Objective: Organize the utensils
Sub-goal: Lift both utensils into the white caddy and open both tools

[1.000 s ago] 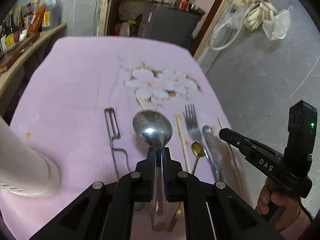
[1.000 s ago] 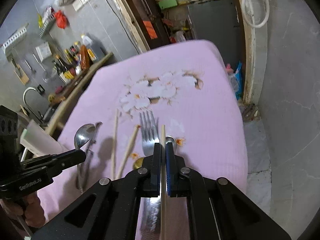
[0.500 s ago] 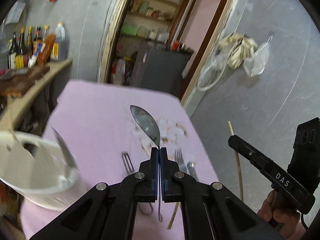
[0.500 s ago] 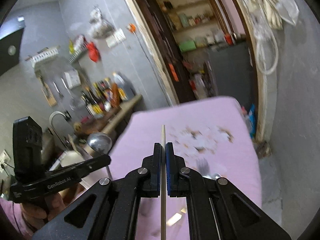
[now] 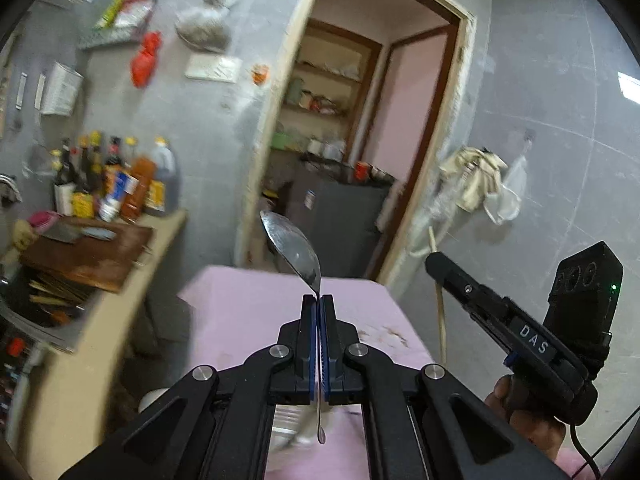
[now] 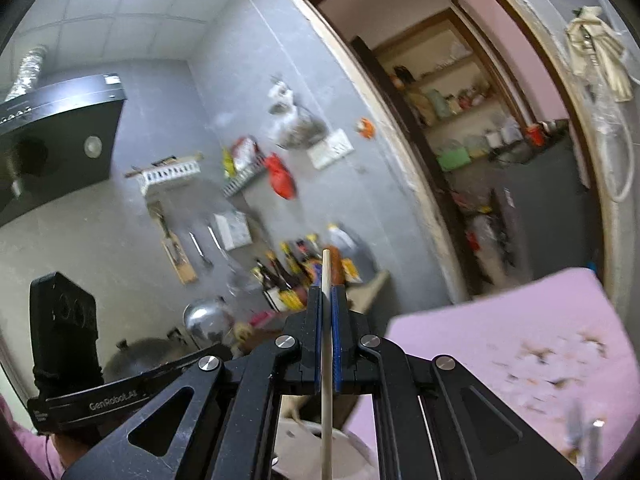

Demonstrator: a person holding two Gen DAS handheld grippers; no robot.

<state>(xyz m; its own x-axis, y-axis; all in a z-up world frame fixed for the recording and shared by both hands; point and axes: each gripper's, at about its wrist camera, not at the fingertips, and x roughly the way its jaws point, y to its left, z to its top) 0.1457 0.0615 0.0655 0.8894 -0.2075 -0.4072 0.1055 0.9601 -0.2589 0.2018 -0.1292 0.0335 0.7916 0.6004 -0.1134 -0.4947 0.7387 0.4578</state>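
Observation:
My left gripper [image 5: 319,299] is shut on a steel spoon [image 5: 294,254], bowl up and handle hanging down between the jaws, held high above the pink tablecloth [image 5: 248,312]. My right gripper [image 6: 327,289] is shut on a wooden chopstick [image 6: 326,344] held upright; its lower end hangs over a white utensil holder [image 6: 304,444] below. In the left wrist view the right gripper [image 5: 432,258] is at the right, the chopstick [image 5: 440,312] in it. The spoon bowl [image 6: 206,318] shows in the right wrist view, with the left gripper body at the left.
A counter [image 5: 132,264] at the left carries bottles [image 5: 116,180] and a wooden board [image 5: 88,252]. A doorway [image 5: 360,140] and a dark cabinet [image 5: 340,220] stand behind the table. Other utensils [image 6: 580,428] lie blurred on the cloth at the right.
Both grippers rose off the table, the left lifting the spoon, the right the chopstick. Both views tilted up towards the wall. The white holder now lies under the right gripper.

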